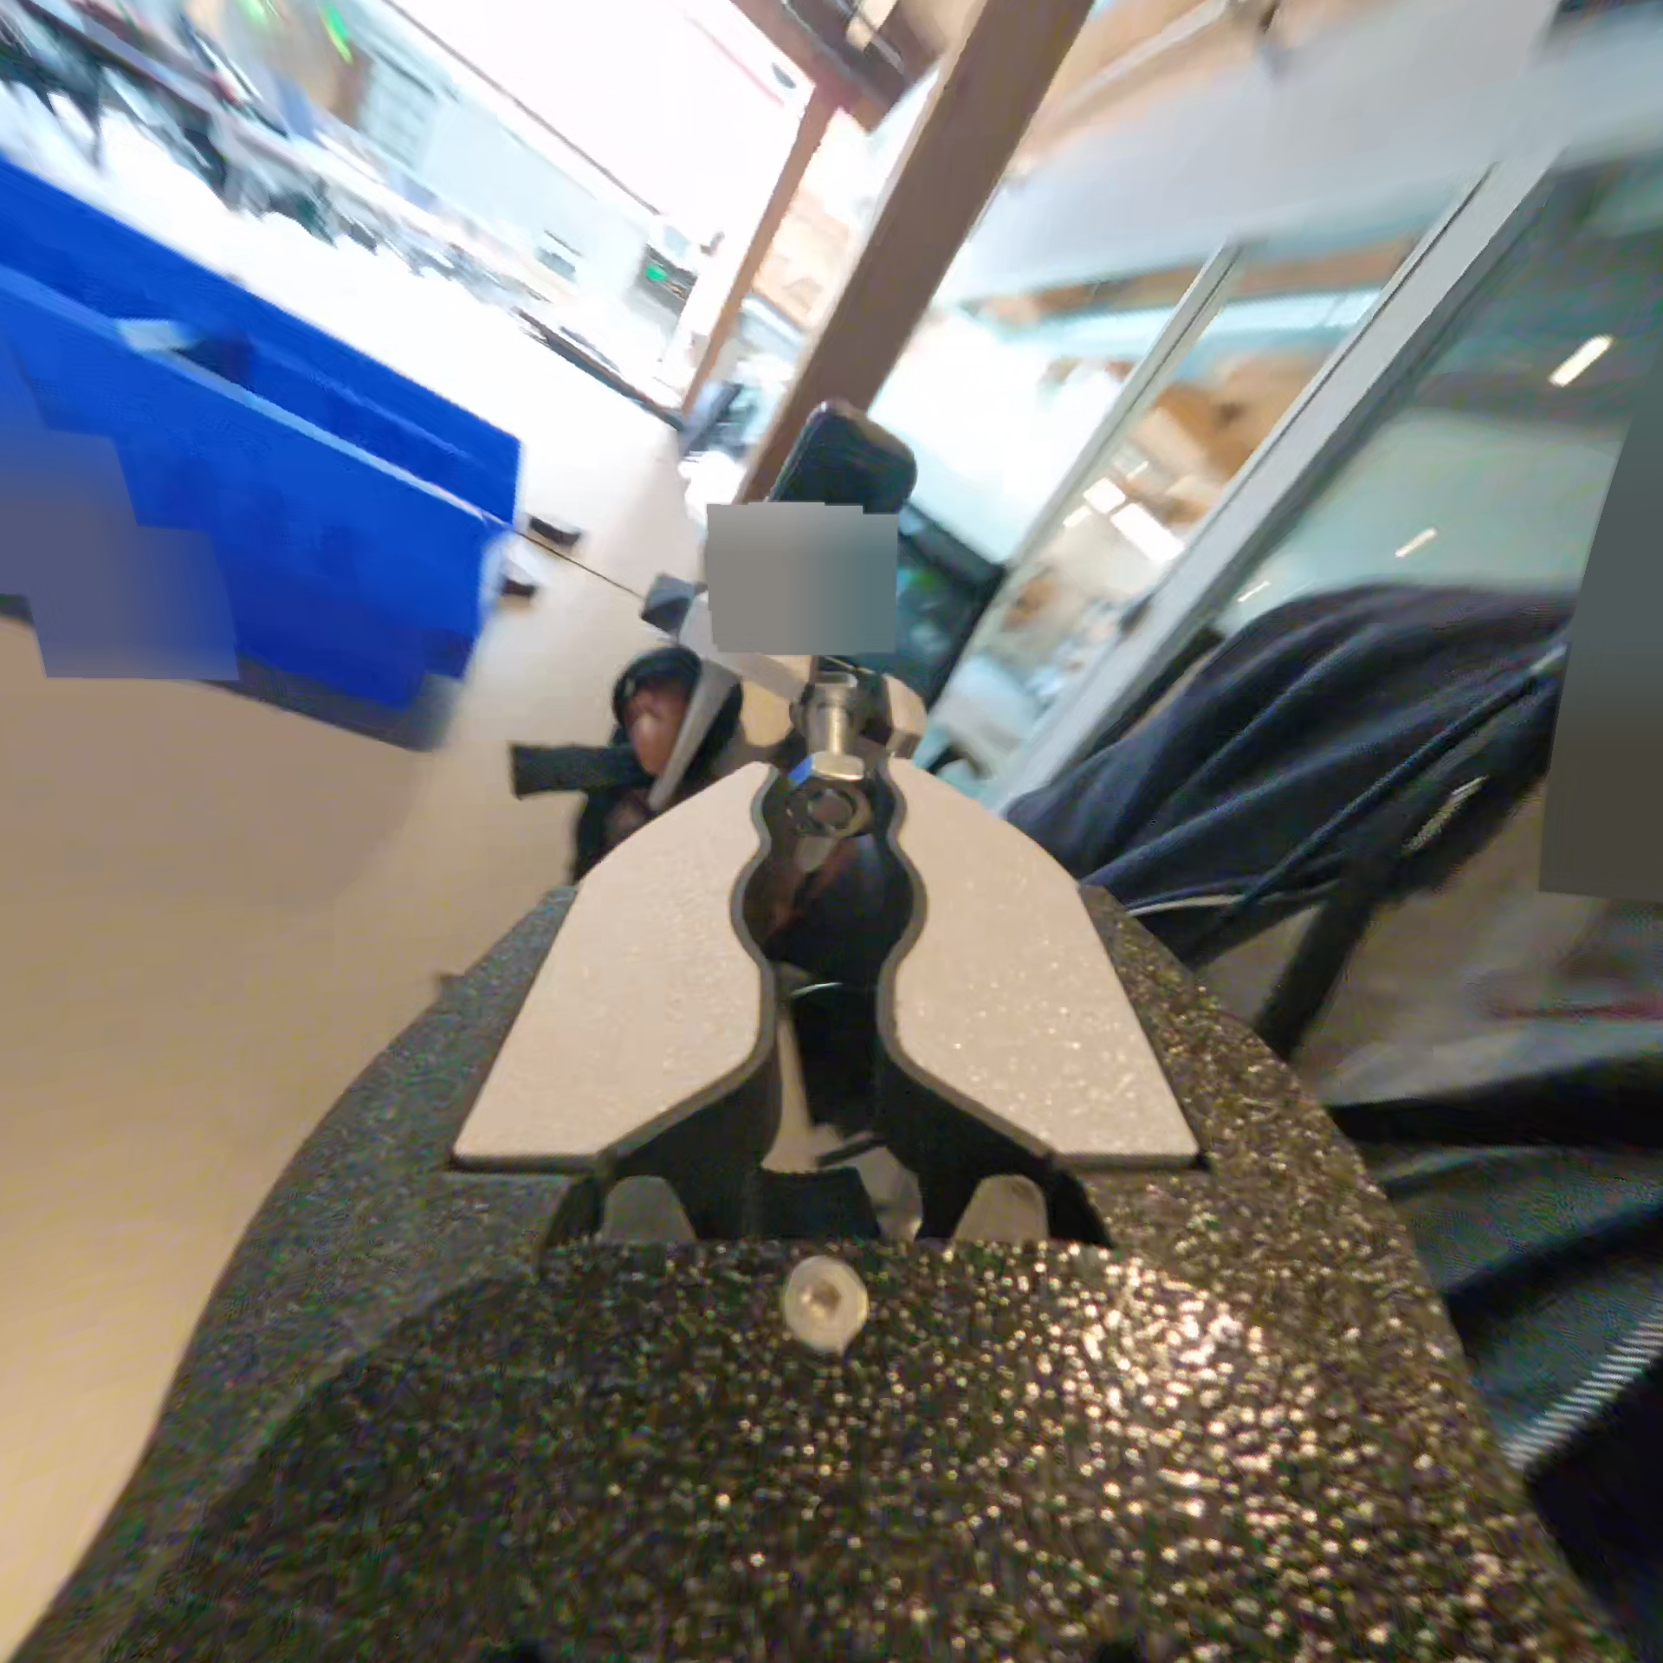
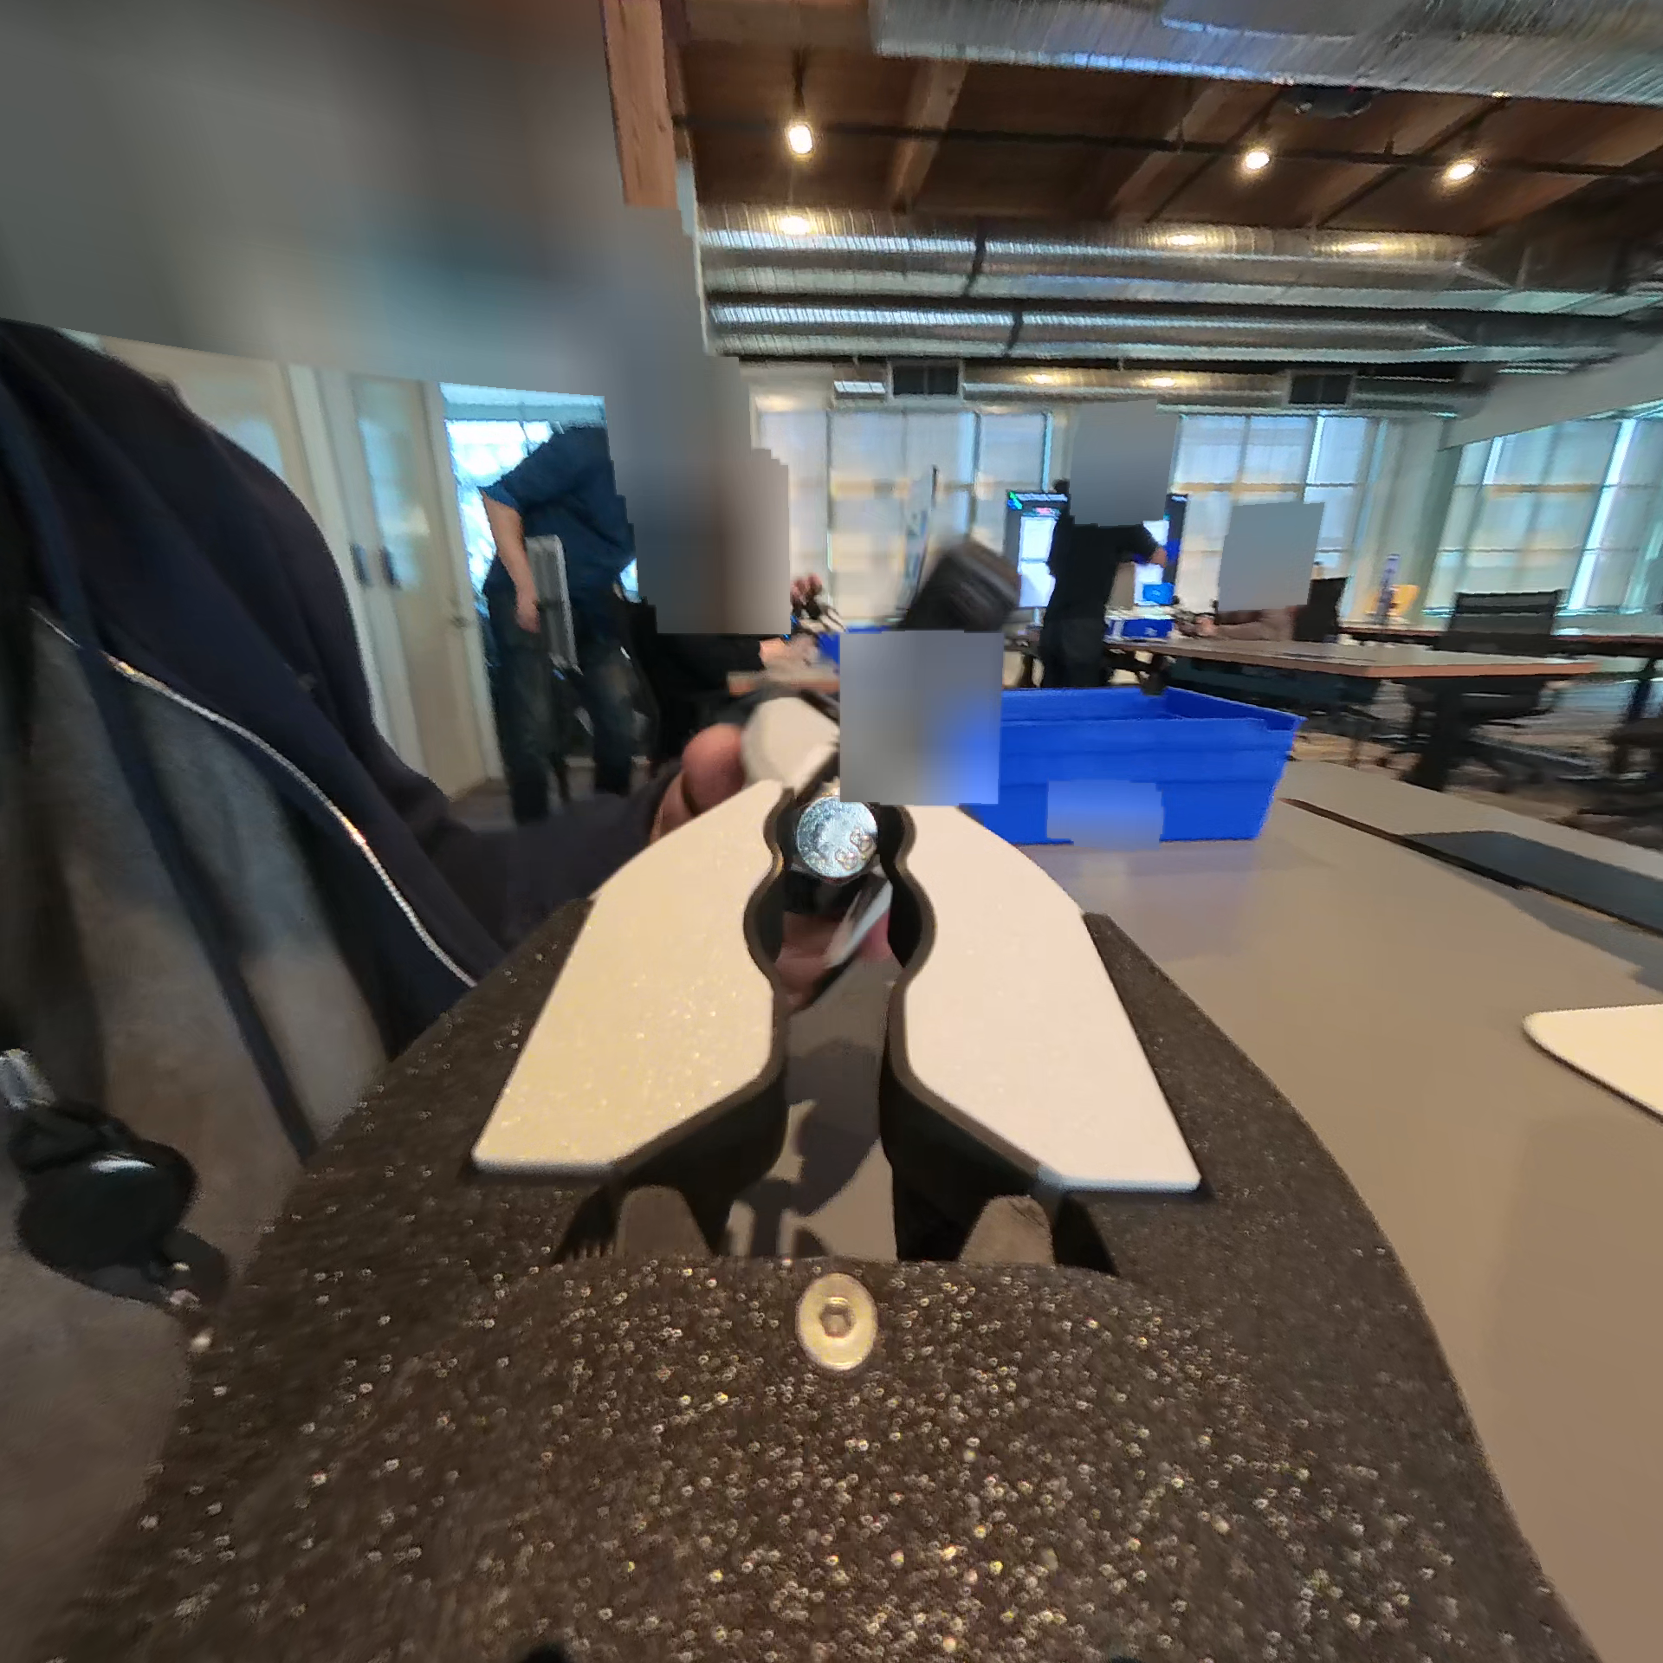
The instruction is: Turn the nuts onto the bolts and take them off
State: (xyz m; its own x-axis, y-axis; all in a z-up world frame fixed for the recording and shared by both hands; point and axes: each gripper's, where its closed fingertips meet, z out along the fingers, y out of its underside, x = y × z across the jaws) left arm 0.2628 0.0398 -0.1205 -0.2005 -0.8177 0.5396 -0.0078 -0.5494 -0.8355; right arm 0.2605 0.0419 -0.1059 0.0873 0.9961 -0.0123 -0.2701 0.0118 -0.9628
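In the left wrist view my left gripper [image 1: 823,801] is shut on a silver hex nut [image 1: 826,776] at its fingertips. The silver bolt [image 1: 832,720] runs from the nut away towards the right gripper [image 1: 855,697], which holds its far end. In the right wrist view my right gripper [image 2: 837,841] is shut on the bolt's round silver head [image 2: 837,841], which faces the camera. Beyond it the left gripper [image 2: 792,733] and the hand [image 2: 711,774] holding it show partly. Both grippers are held up above the table, facing each other.
A blue plastic bin [image 2: 1143,765] stands on the grey table [image 2: 1350,945]; it also shows in the left wrist view [image 1: 270,504]. A white pad [image 2: 1602,1053] lies at the right edge. A dark jacket [image 2: 180,630] is close on the left. People stand and sit farther back.
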